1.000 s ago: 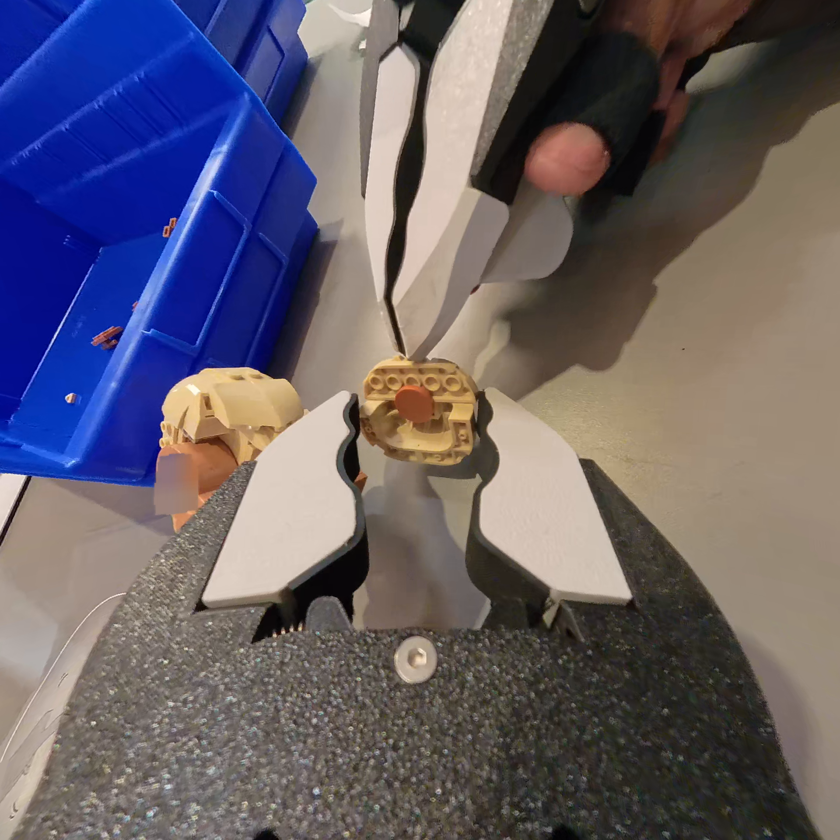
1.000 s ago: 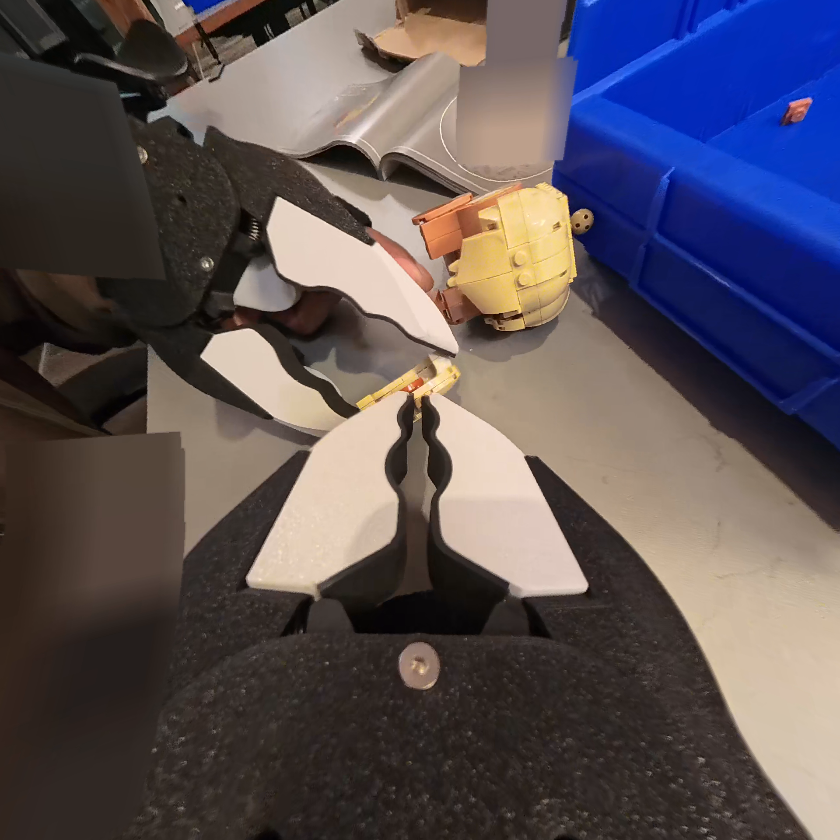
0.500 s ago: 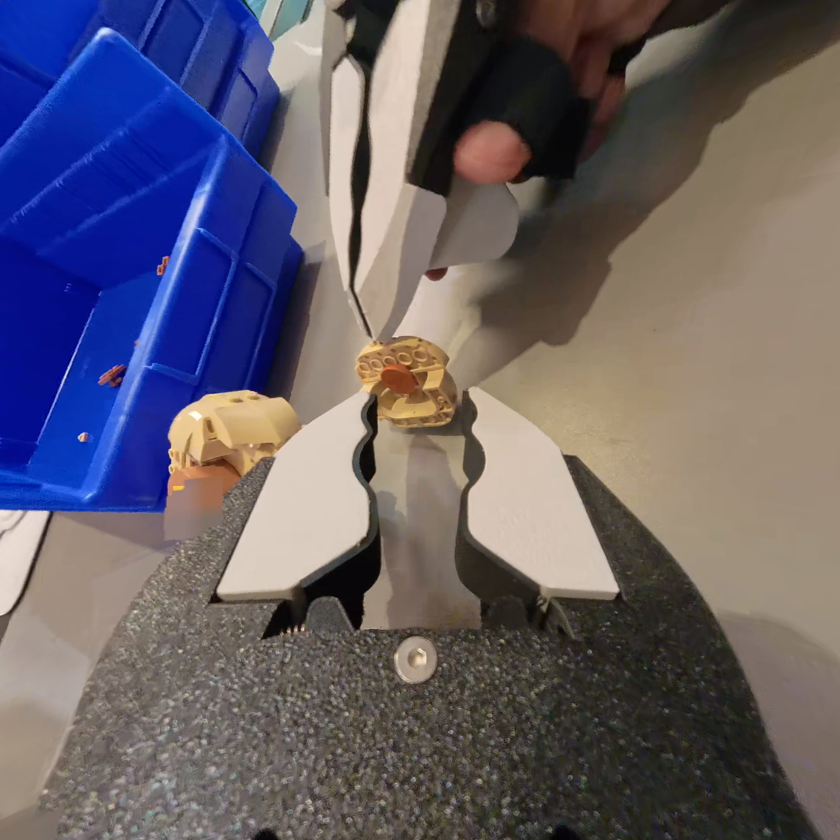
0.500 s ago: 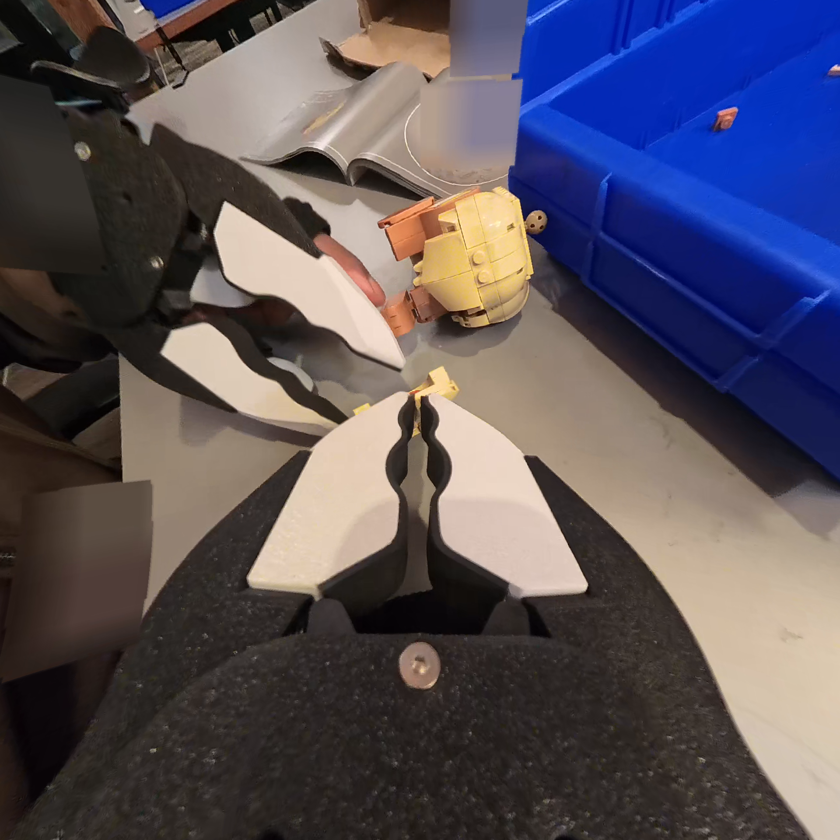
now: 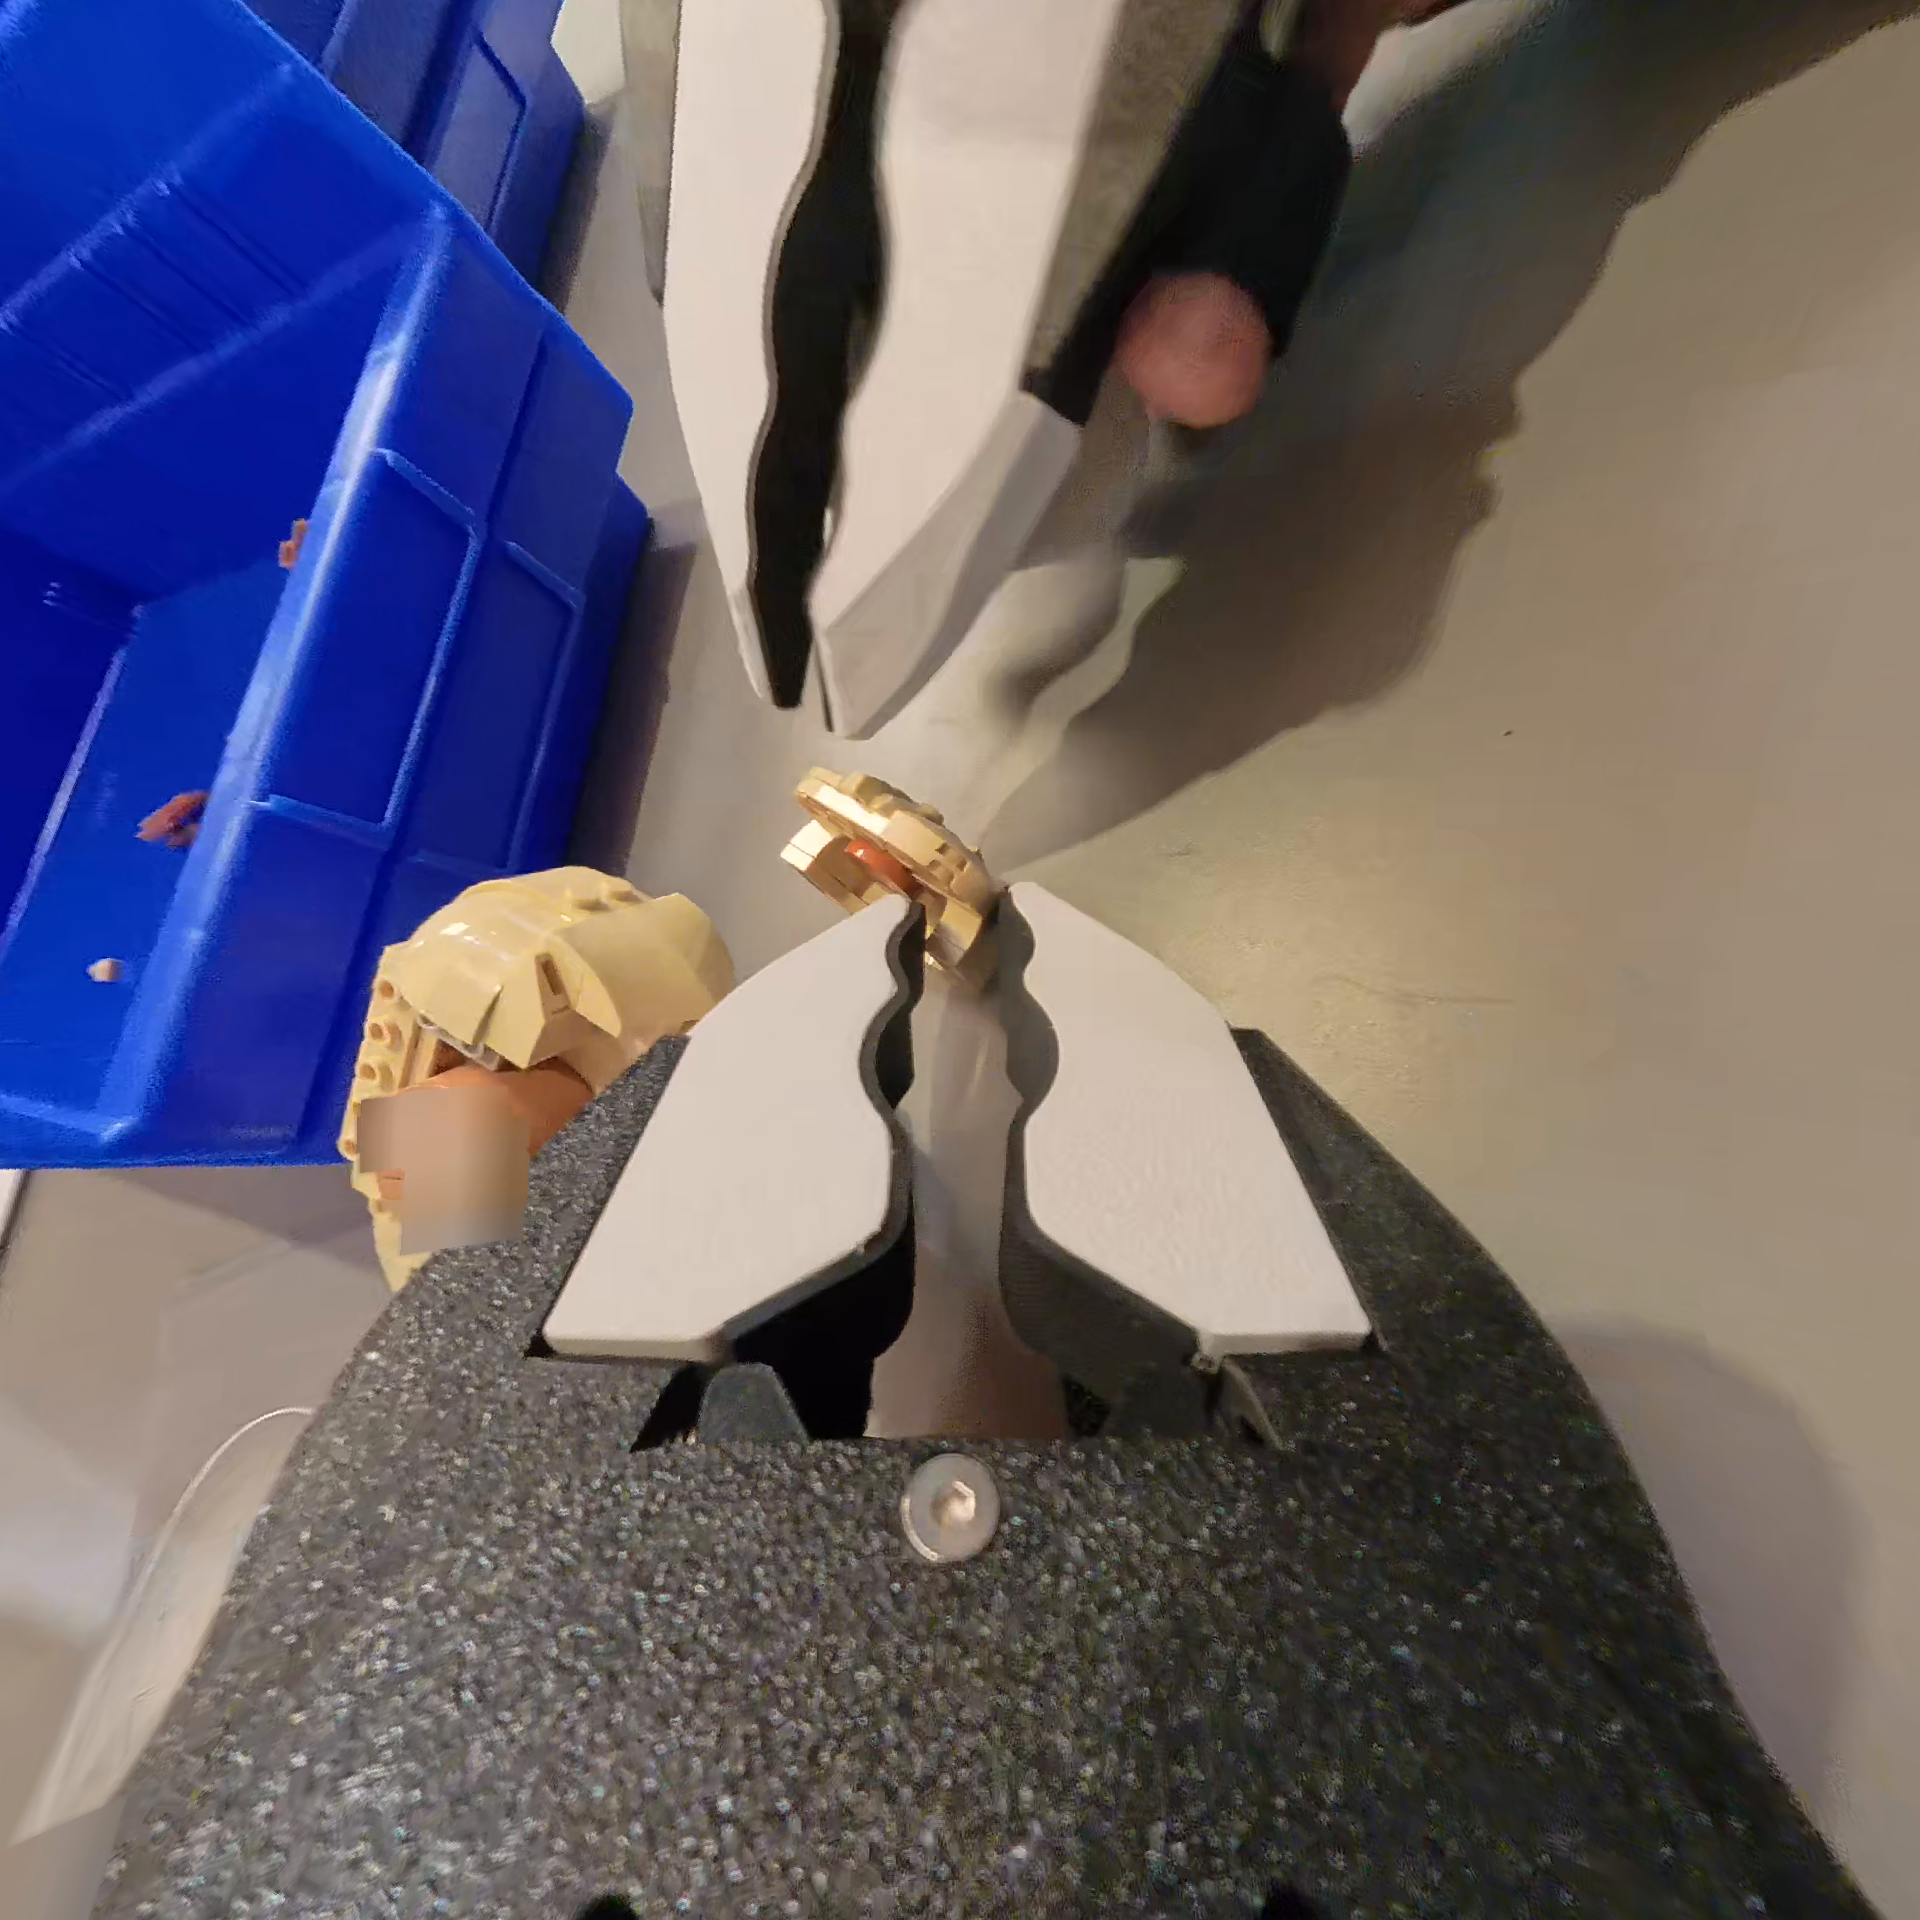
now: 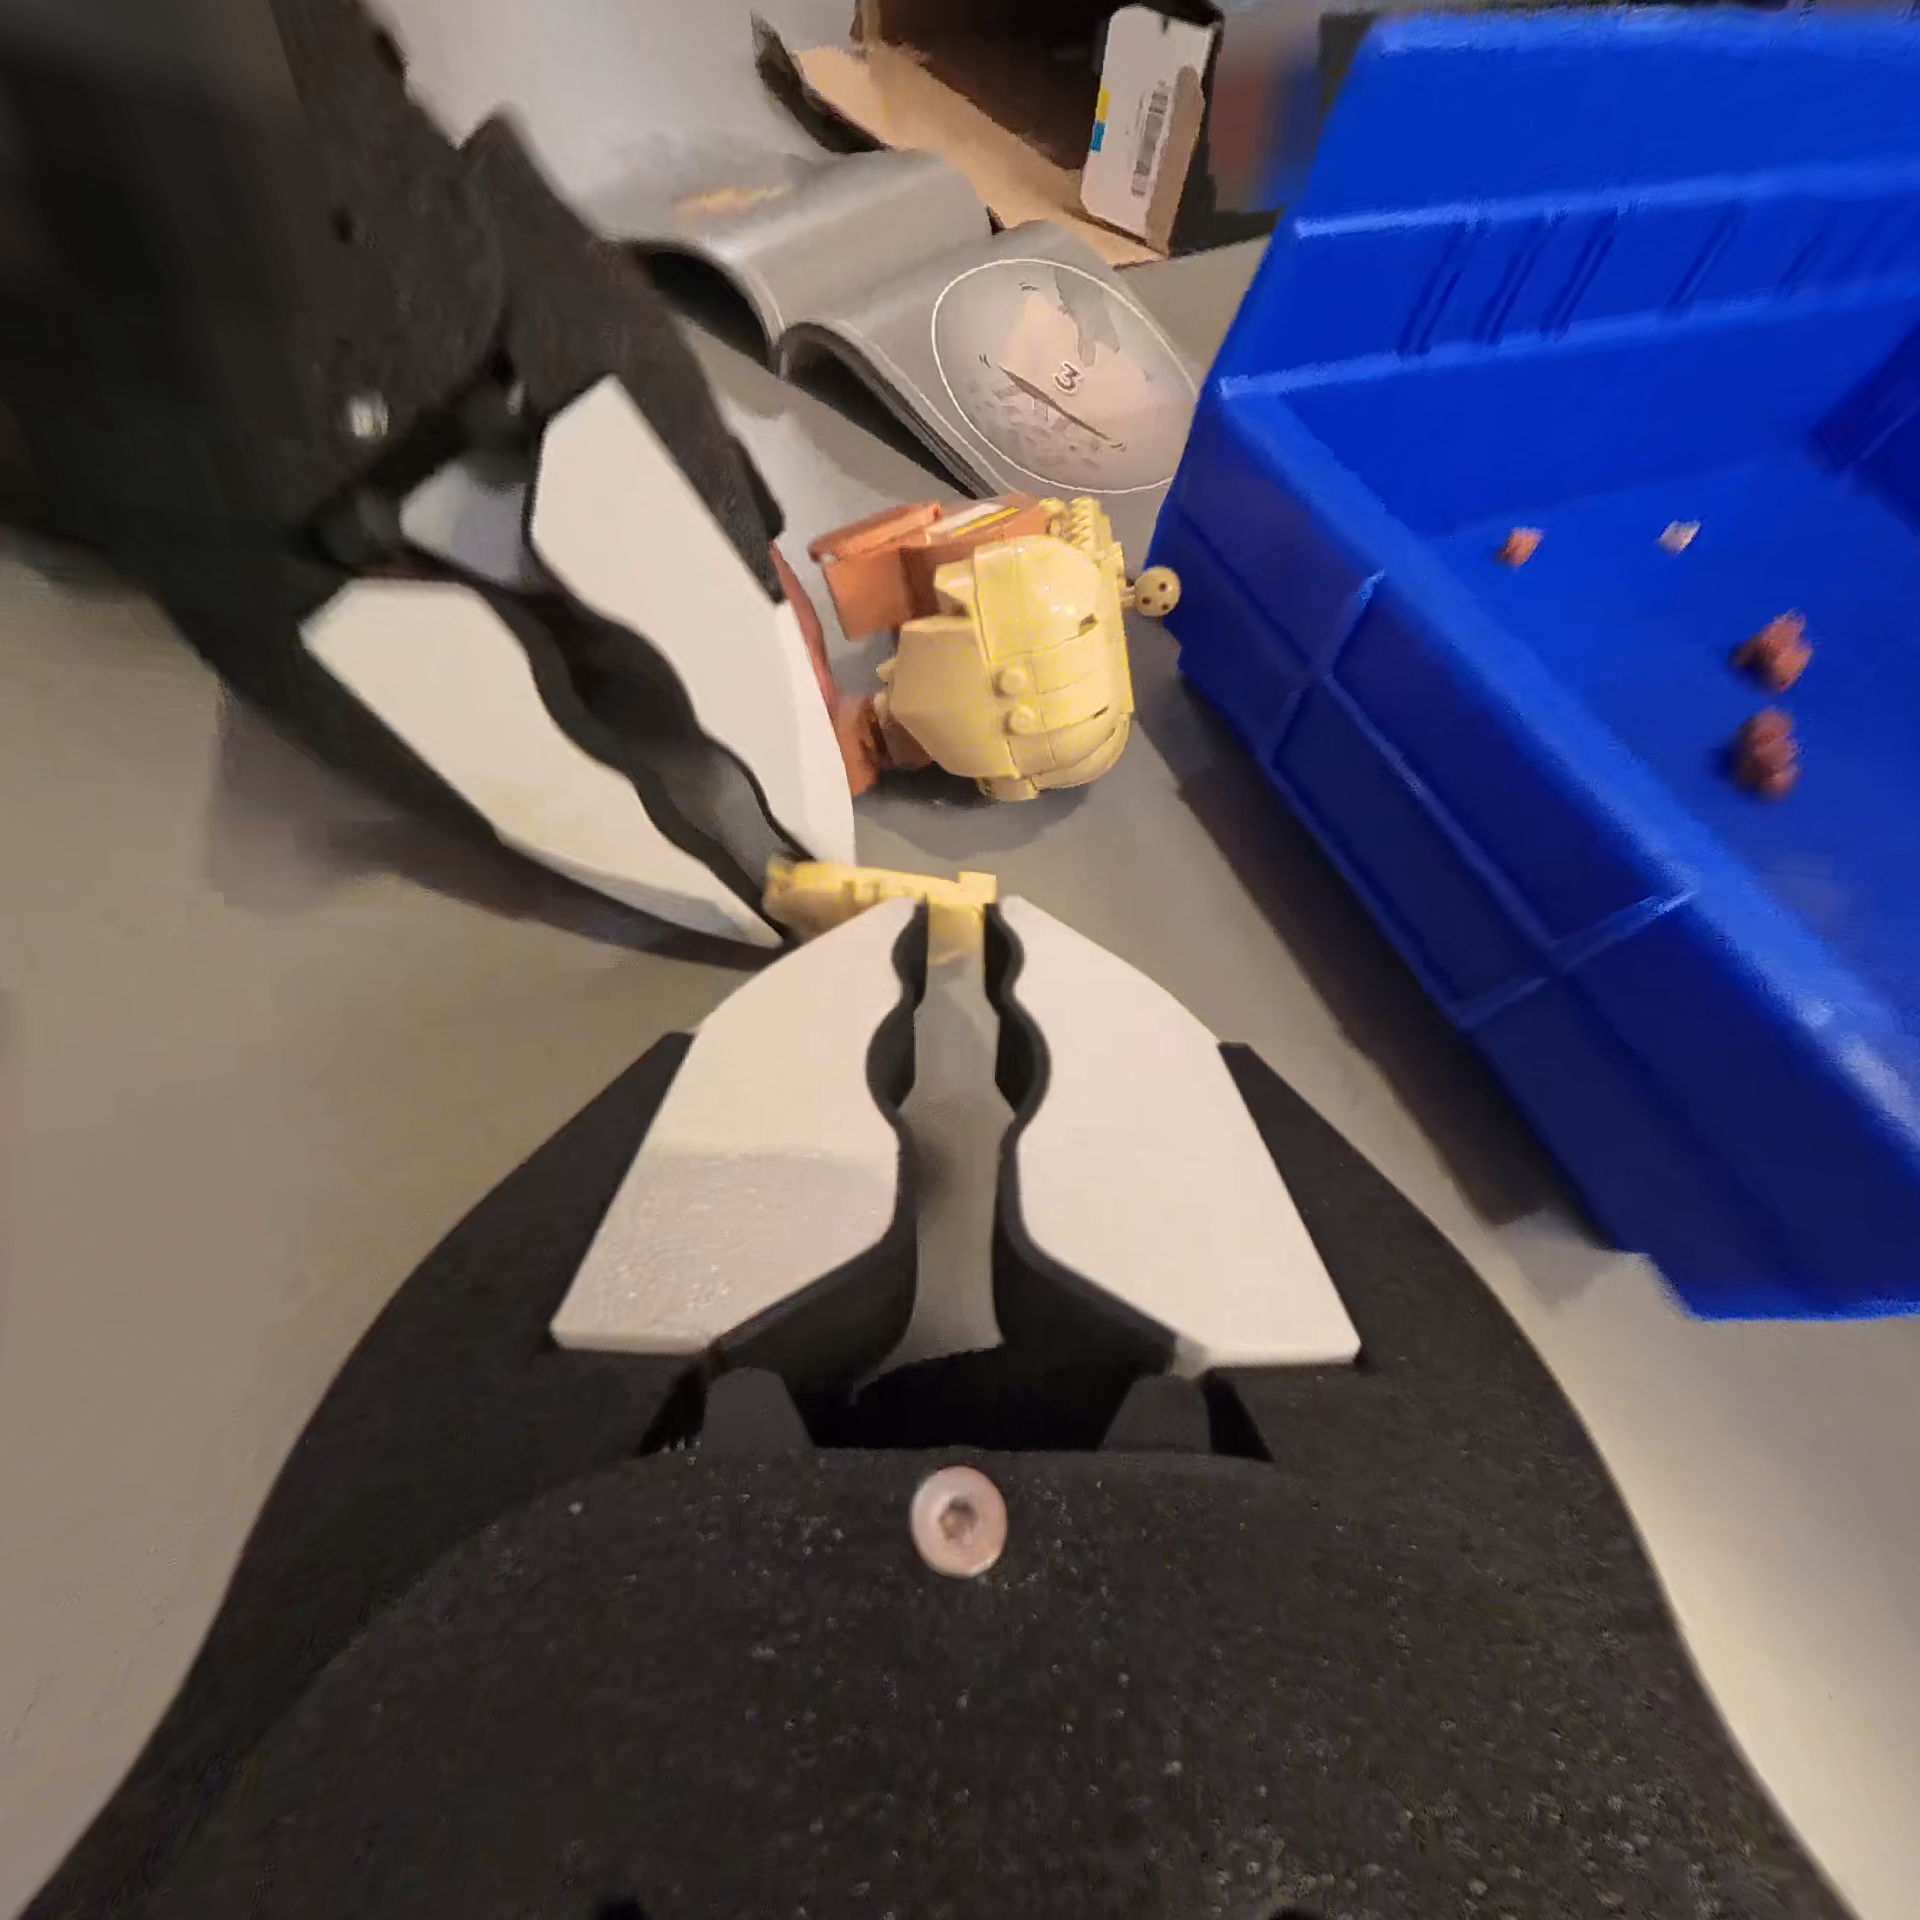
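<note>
Grey counter (image 6: 260, 1091) runs under everything, matte and a little scuffed. On it sits a big blue plastic bin (image 6: 1558, 520) with a few small brown bricks (image 6: 1771, 655) loose on its floor. Beside the bin lies an open grey booklet (image 6: 997, 343), and behind that a torn cardboard box (image 6: 1039, 104). Just beside the bin's corner rests a rounded tan and brown brick build (image 6: 1018, 665), lying on its side.

The left gripper (image 5: 956, 914) has its jaws drawn close, pinching one edge of a small round tan brick disc (image 5: 894, 842) with a brown stud at its centre; the disc is tilted and lifted off the counter. The right gripper (image 6: 951, 914) faces it from the other side, jaws parted only slightly. In the left wrist view its tips stand just clear of the disc; in its own view the disc's end shows between them, and I cannot tell whether they press on it.
</note>
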Action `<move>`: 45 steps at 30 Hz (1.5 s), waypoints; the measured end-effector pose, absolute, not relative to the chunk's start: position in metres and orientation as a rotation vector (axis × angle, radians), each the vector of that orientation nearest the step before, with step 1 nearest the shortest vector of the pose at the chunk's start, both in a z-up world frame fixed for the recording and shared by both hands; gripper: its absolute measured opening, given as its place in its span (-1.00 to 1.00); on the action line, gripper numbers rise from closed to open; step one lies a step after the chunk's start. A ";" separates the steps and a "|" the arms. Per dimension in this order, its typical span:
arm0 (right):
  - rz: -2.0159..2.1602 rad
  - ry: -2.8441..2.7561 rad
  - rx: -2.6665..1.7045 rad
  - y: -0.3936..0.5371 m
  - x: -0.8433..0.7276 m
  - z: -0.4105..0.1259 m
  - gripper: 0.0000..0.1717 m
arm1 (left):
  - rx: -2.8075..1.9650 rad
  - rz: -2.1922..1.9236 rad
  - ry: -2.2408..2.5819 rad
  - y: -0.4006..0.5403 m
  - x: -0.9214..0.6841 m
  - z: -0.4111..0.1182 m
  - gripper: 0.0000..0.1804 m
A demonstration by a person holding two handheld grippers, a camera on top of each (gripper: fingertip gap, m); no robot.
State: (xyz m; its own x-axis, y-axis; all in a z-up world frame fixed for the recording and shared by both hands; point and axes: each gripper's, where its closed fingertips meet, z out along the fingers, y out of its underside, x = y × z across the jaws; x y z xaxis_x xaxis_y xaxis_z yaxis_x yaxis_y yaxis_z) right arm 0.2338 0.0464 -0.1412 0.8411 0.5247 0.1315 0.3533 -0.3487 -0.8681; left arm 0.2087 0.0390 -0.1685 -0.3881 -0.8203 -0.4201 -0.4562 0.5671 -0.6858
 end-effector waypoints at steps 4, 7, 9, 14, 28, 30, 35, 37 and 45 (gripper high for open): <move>0.002 -0.939 -1.886 0.039 0.234 -0.147 -0.61 | -1.078 -0.790 2.051 0.034 0.206 -0.162 -0.86; -0.078 -1.118 -1.769 0.035 0.223 -0.141 -0.54 | -1.073 -0.815 2.079 0.035 0.203 -0.161 -0.87; -0.152 -1.232 -1.713 0.035 0.217 -0.139 -0.53 | -1.029 -0.771 2.115 0.035 0.201 -0.164 -0.87; -0.318 -1.529 -1.717 0.041 0.213 -0.156 -0.54 | -0.908 -0.711 2.168 0.029 0.196 -0.165 -0.88; 0.150 -1.236 -1.840 0.043 0.217 -0.169 -0.92 | -1.033 -0.838 1.958 0.051 0.203 -0.141 -0.73; 0.225 -1.199 -1.848 0.042 0.217 -0.165 -0.92 | -1.032 -0.817 1.952 0.053 0.204 -0.142 -0.69; 0.455 -1.123 -1.776 0.033 0.209 -0.145 -0.93 | -1.073 -0.915 1.919 0.052 0.206 -0.140 -0.61; 0.523 -1.103 -1.743 0.031 0.205 -0.138 -0.93 | -1.079 -1.006 1.908 0.047 0.207 -0.136 -0.58; 0.569 -1.075 -1.788 0.033 0.201 -0.139 -0.92 | -1.078 -1.187 1.913 0.035 0.207 -0.131 -0.72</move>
State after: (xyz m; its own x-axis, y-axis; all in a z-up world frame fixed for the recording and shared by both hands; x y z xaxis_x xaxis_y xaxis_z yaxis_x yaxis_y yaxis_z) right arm 0.2012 0.0326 -0.1393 0.5069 0.8588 0.0741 0.4221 -0.1724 -0.8900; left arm 0.2066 0.0349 -0.1313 -0.4632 -0.8815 -0.0916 -0.3092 0.2576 -0.9155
